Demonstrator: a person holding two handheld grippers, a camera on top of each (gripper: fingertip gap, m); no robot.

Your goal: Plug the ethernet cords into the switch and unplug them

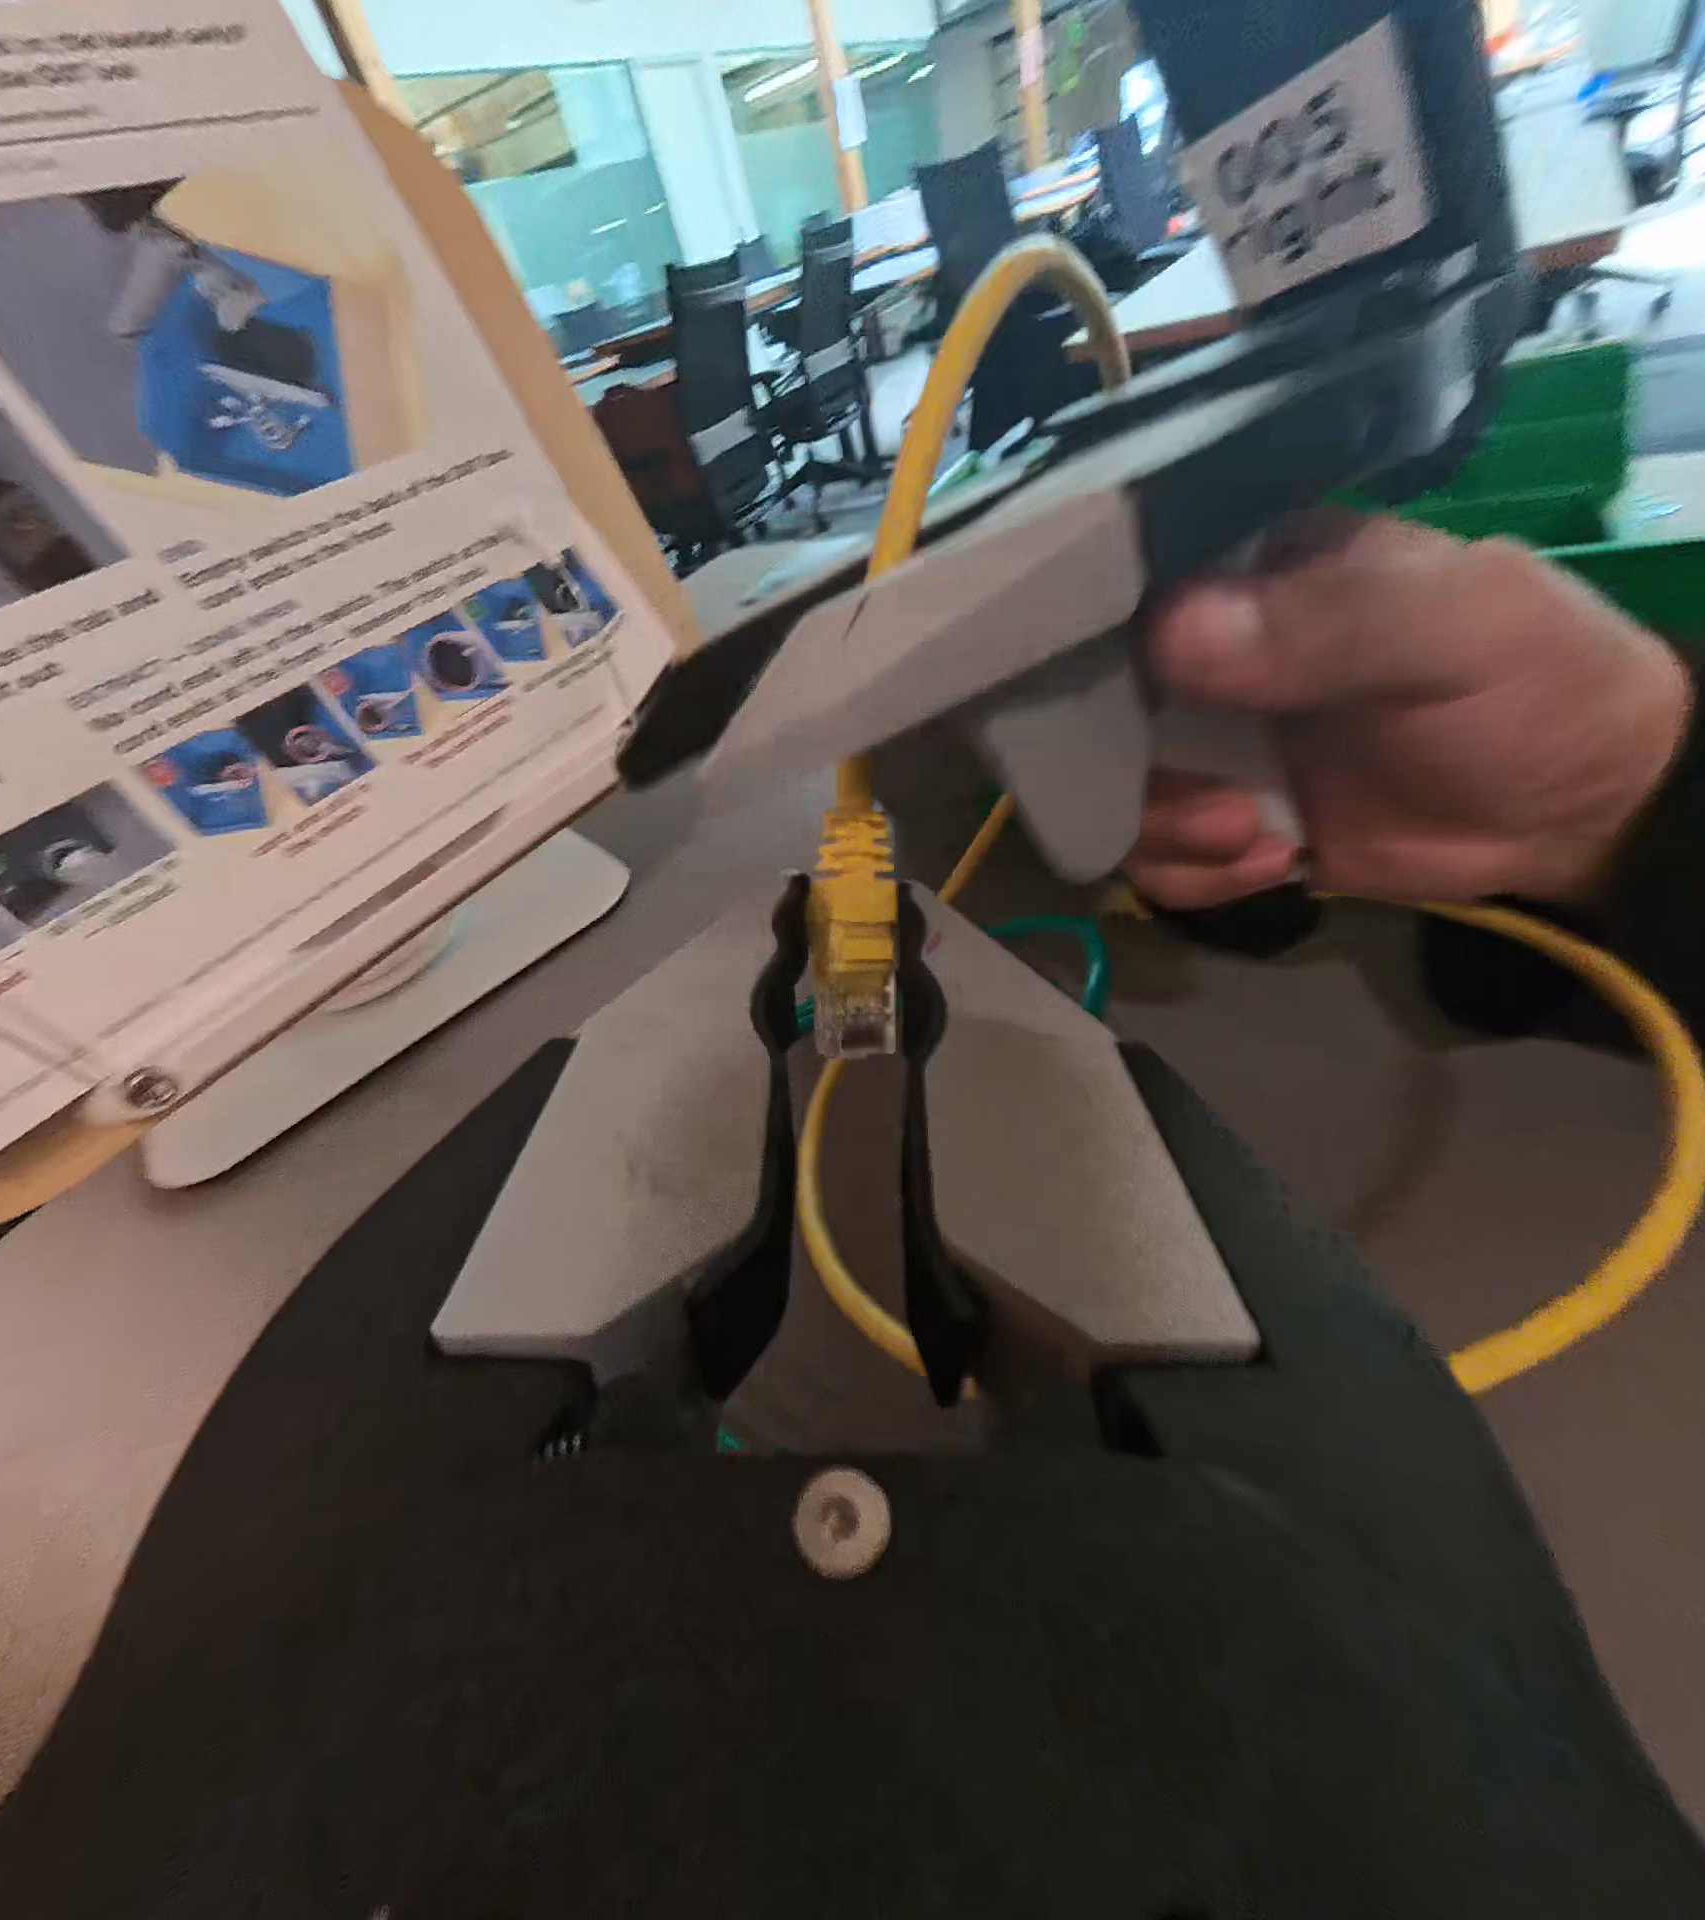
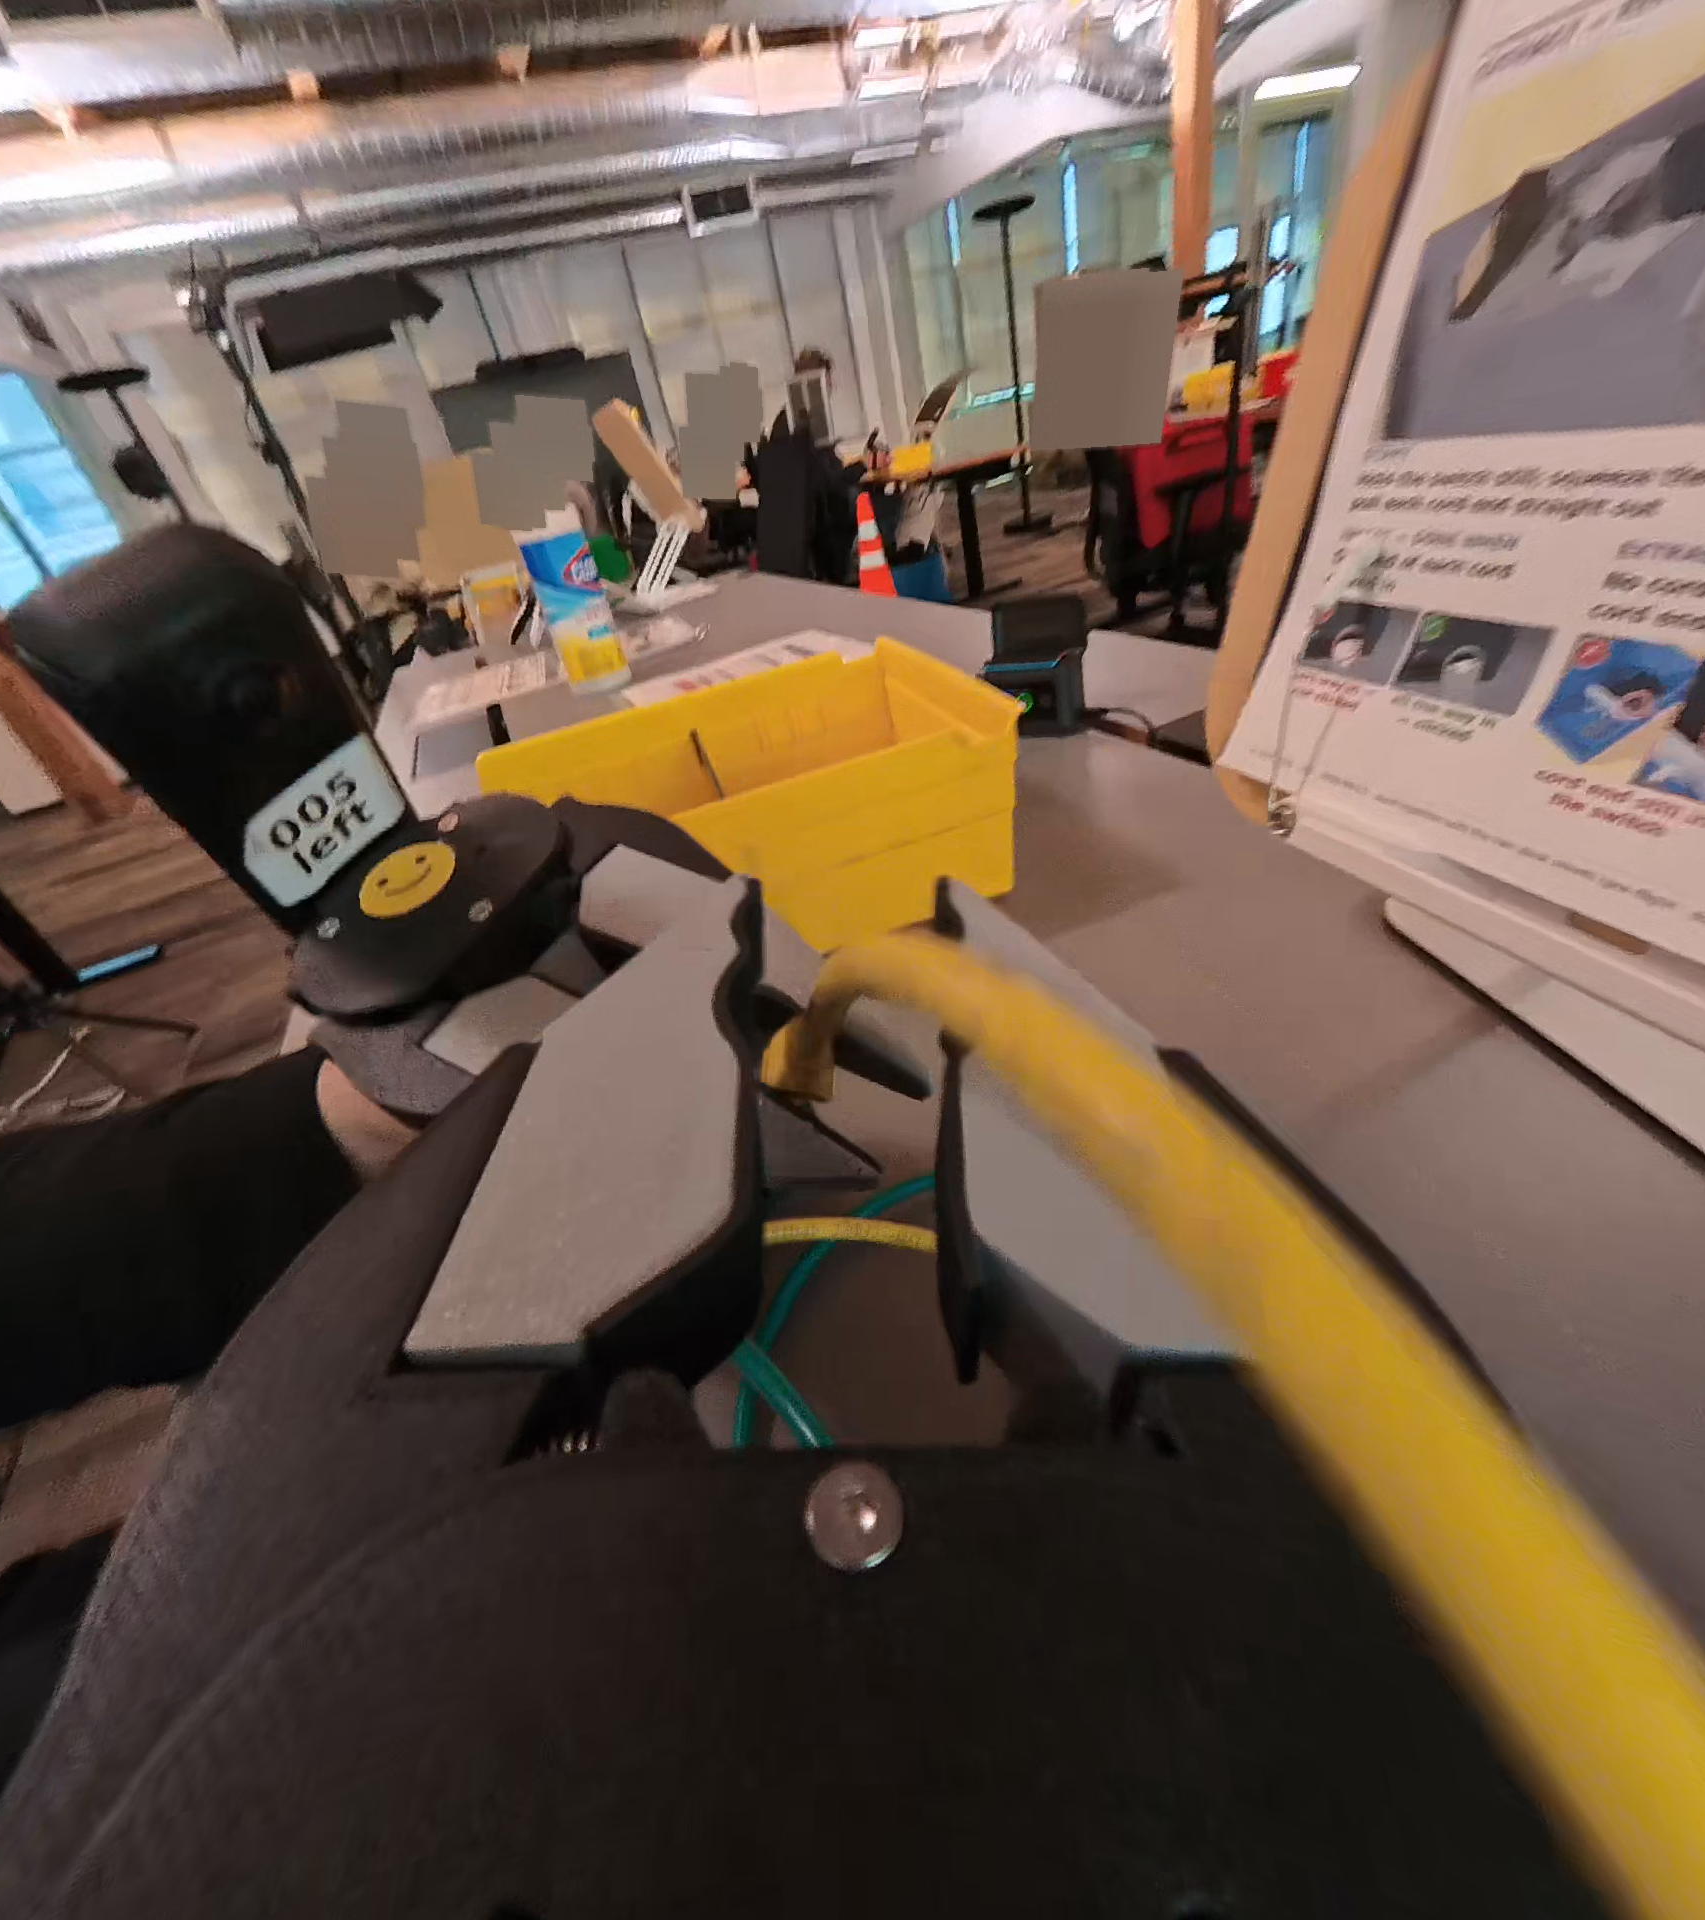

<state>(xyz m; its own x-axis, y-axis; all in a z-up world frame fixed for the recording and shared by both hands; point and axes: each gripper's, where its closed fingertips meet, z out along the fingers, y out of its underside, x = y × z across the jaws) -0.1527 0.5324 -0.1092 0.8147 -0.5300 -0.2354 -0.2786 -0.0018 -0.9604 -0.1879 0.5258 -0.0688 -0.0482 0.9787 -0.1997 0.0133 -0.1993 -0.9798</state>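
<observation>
Pinching the yellow ethernet cord [image 1: 853, 935] by its plug, our left gripper [image 1: 850, 971] holds the clear connector tip between its fingertips, facing back toward the camera, with the cable rising beyond them and looping down to the right. Just past those fingers our right gripper [image 1: 723, 707] crosses above the plug, a hand [image 1: 1399, 727] on its handle. In the right wrist view, our right gripper [image 2: 843, 935] stands with fingers spread, gripping nothing; the yellow cord runs between them and arcs over to the plug. A green cord [image 2: 786, 1351] lies below on the grey table [image 2: 1347, 1039]. Beyond the fingertips sits a yellow bin [image 2: 827, 790]; right of them, an instruction board [image 2: 1575, 623]. We cannot see the switch.
</observation>
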